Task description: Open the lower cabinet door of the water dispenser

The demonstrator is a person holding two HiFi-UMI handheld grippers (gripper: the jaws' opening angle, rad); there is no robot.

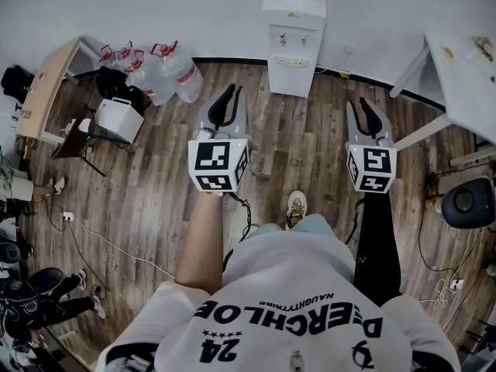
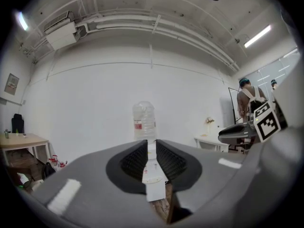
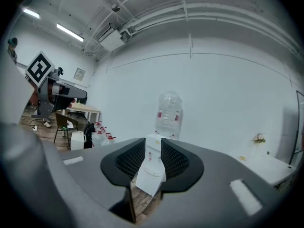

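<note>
**Room and surface.** The floor (image 1: 155, 184) is laid in grey-brown wood-grain planks with visible seams. A plain white wall (image 1: 194, 14) closes its far edge. Exposed pipes (image 2: 156, 30) and a tube light (image 2: 258, 36) run across the ceiling.

**Task item.** The water dispenser (image 1: 293, 41) is a white, box-shaped column that stands at the middle of the floor's far edge, against the wall. A clear, ribbed plastic bottle (image 3: 168, 113) sits inverted on top. The lower cabinet door (image 1: 291, 78) is a flat white panel on the lower front, and it appears flush with the body. Both grippers are well apart from it.

**Tools.** The left gripper (image 1: 229, 91) has its black, ridged jaws a narrow gap apart, with nothing between them – the dispenser shows through the gap far off. The right gripper (image 1: 360, 107) has its jaws apart somewhat wider, also empty. Each carries a marker cube.

**Other items.**
- Clear water jugs (image 1: 159, 72) with red handles stand at the far-left edge of the floor.
- A wooden desk (image 1: 46, 80) is along the left edge, with a white box (image 1: 118, 118) beside it.
- A white table (image 1: 465, 76) occupies the far-right corner.
- Loose cables (image 1: 101, 239) trail over the planks at the left.
</note>
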